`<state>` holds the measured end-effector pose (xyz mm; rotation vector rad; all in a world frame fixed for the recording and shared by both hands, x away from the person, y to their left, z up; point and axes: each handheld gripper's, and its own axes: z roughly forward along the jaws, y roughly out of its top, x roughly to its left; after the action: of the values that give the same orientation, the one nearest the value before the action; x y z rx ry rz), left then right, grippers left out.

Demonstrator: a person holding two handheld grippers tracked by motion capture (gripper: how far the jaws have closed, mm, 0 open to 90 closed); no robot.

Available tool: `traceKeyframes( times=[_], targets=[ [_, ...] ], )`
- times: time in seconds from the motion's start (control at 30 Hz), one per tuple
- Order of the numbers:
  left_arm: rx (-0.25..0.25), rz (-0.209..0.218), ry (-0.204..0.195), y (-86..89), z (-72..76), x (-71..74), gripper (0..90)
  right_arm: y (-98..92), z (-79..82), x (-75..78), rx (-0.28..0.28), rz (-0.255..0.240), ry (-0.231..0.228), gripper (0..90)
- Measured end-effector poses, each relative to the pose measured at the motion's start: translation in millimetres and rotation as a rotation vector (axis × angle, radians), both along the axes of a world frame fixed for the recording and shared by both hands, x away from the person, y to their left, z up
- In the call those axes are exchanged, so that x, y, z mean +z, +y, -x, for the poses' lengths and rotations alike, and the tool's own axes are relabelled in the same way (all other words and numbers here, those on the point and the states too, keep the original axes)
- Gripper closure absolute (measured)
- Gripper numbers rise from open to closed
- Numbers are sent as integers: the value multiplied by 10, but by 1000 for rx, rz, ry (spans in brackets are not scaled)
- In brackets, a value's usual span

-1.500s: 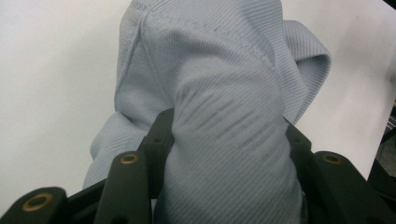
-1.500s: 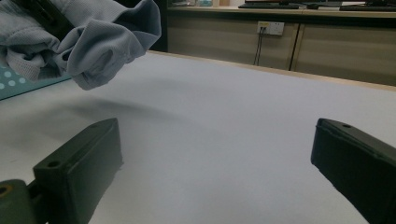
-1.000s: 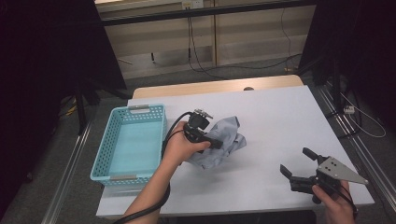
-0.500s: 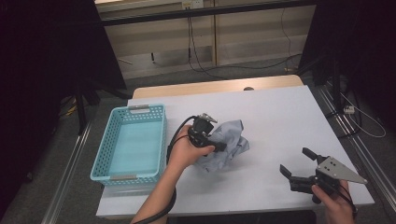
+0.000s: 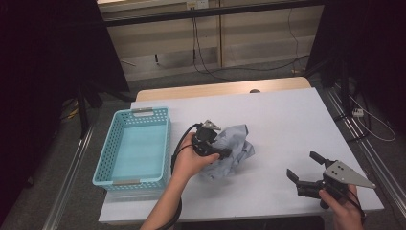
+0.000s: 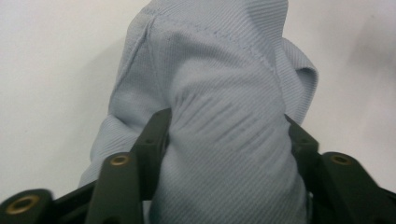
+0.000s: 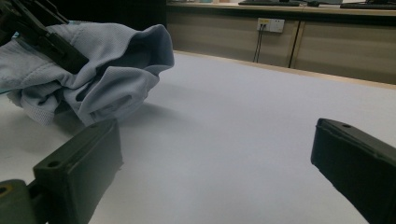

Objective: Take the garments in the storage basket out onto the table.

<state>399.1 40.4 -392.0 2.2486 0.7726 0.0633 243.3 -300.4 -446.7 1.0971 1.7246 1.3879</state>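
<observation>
So the left gripper (image 5: pixel 225 154) has its fingers easing apart around the bunched grey cloth (image 5: pixel 235 149) while the right gripper (image 5: pixel 302 167) sits wide open.

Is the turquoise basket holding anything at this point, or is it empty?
Empty. The high view shows the basket with a bare floor inside, while the grey cloth lies crumpled on the table beside it.
</observation>
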Motion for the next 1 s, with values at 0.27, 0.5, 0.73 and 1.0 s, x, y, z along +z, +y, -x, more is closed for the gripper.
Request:
traceKeyframes(
  times=[0.27, 0.5, 0.73, 1.0],
  targets=[
    [11, 46, -18, 135, 24, -9, 283, 11, -11, 2, -4, 1, 3, 15],
    [24, 72, -26, 242, 92, 74, 214, 105, -36, 8, 21, 42, 3, 15],
    [48, 75, -33, 362, 162, 134, 173, 201, -116, 9, 43, 91, 25, 15],
    [85, 79, -32, 537, 228, 173, 153, 357, -316, 11, 44, 70, 65, 20]
  ],
)
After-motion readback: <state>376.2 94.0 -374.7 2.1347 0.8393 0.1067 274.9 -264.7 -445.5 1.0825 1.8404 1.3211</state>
